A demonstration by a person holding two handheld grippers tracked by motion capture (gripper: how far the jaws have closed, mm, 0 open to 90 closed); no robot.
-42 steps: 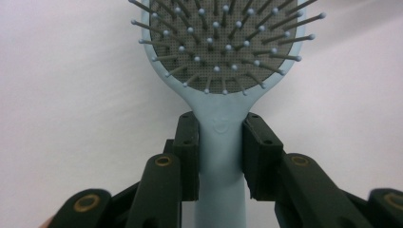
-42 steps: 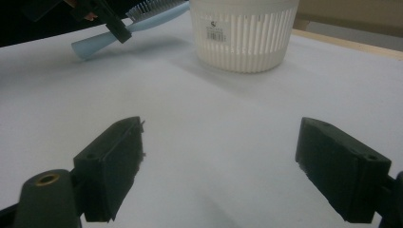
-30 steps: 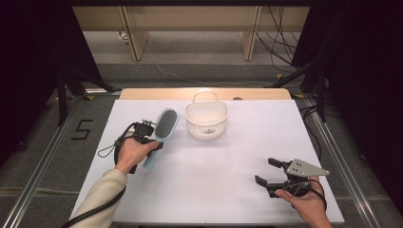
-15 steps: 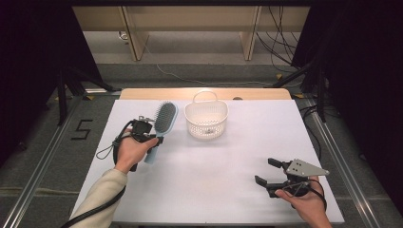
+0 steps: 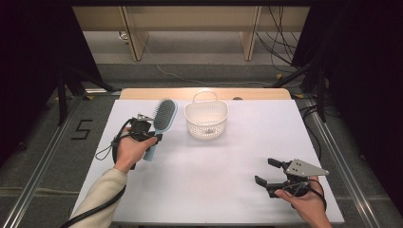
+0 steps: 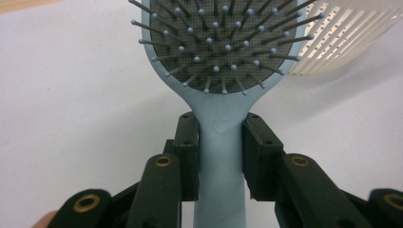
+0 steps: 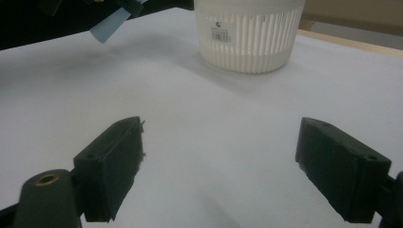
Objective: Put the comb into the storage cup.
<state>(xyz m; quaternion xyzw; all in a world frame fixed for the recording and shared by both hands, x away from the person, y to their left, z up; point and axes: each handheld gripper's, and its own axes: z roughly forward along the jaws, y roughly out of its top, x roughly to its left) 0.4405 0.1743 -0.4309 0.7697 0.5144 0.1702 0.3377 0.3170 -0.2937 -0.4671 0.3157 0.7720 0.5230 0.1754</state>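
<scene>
A light blue hairbrush (image 5: 165,114) with dark bristles is held off the white table. My left gripper (image 5: 153,135) is shut on its handle just below the head, at the table's left. In the left gripper view both pads press the handle on either side, the hairbrush (image 6: 221,42) head rises ahead of my left gripper (image 6: 221,142), and its bristles face the camera. My right gripper (image 5: 264,171) sits near the front right, open and holding nothing. The right gripper view shows my right gripper (image 7: 218,152) with its jaws wide apart over bare table.
A white slatted basket (image 5: 206,124) with a handle stands at the back middle, just right of the brush head; the basket (image 7: 249,33) carries a small label. The white table (image 5: 214,190) ends in a wooden strip at the far edge. Cables lie on the floor beyond.
The brush head has swung slightly toward the far edge in the left gripper. The right gripper has not moved.
</scene>
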